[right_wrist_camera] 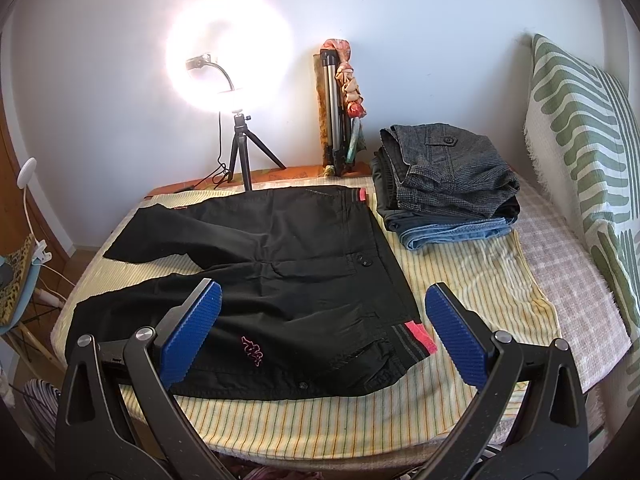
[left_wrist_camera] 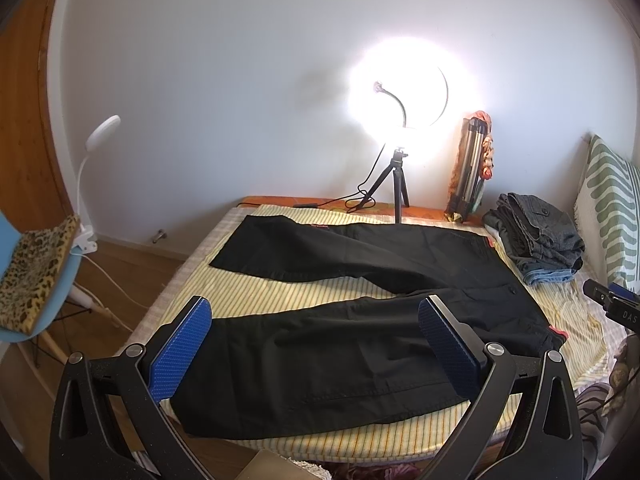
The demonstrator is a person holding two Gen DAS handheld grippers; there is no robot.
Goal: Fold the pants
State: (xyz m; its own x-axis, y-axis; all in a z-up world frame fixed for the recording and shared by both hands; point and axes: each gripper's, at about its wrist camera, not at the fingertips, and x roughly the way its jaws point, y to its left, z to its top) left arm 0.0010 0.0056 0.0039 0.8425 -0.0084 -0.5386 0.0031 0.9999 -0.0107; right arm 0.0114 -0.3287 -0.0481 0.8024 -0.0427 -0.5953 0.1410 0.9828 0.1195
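left wrist view: the left gripper (left_wrist_camera: 314, 344) is held above the near edge of the bed, jaws spread wide, nothing between the blue pads (left_wrist_camera: 180, 350). the black pants (left_wrist_camera: 360, 312) lie flat and unfolded on the striped yellow sheet (left_wrist_camera: 256, 292), which covers the bed. the two legs extend to the left and diverge, with a wedge of sheet showing between them; the waistband sits to the right. the near leg passes below the gap between the pads, not touched by either pad. part of the right gripper (left_wrist_camera: 612, 304) enters at the right edge of this view, near the waistband.

right wrist view: the right gripper (right_wrist_camera: 322, 330) is also fully parted and holds nothing. its pads (right_wrist_camera: 456, 336) frame the near waist corner of the pants (right_wrist_camera: 280, 280). a red tab (right_wrist_camera: 418, 334) marks the near end of the waistband, and a pink logo (right_wrist_camera: 253, 350) is printed on the near leg. the left pad overlaps the near leg in the picture; contact cannot be determined.

surroundings: a stack of folded clothes (right_wrist_camera: 448, 184) rests on the far right of the bed, just beside the waistband but apart from it. a lit ring light (right_wrist_camera: 230, 60) on a small tripod stands at the far edge against the wall. a folded tripod (right_wrist_camera: 336, 112) leans on the wall to its right. a green-patterned pillow (right_wrist_camera: 580, 132) stands at the right.
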